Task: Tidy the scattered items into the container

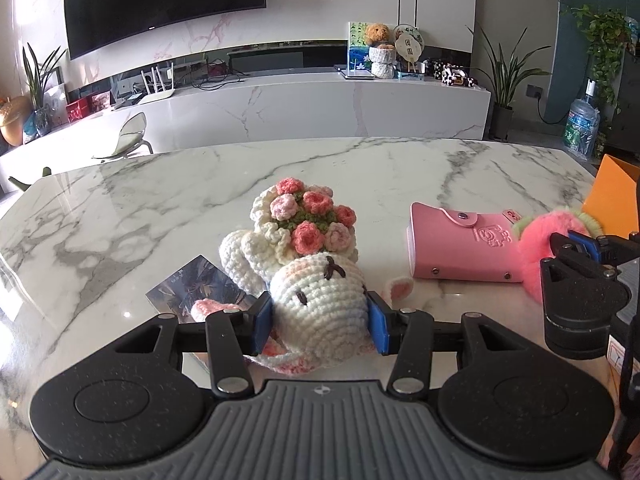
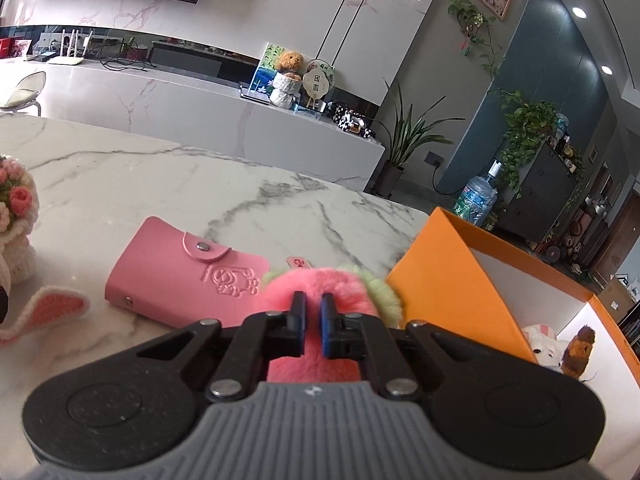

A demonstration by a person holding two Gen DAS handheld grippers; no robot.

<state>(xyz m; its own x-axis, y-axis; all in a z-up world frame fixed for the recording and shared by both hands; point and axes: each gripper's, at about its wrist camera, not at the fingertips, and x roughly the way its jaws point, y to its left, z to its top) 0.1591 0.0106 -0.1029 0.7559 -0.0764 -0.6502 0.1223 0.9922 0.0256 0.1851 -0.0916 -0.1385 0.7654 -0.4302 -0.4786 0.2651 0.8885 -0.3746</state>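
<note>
A white crocheted bunny with a crown of pink flowers lies on the marble table. My left gripper is shut on the bunny's head, a blue pad on each side. A fluffy pink pom-pom with a green fringe sits beside the orange box. My right gripper is shut on the pom-pom, its fingers sunk into the fur. The pom-pom and the right gripper also show at the right of the left wrist view. A pink snap wallet lies just left of the pom-pom.
The orange box holds a white plush and a brown plush. A dark photo card lies under the bunny's left side. A small pink tag peeks out behind the pom-pom. One bunny ear reaches toward the wallet.
</note>
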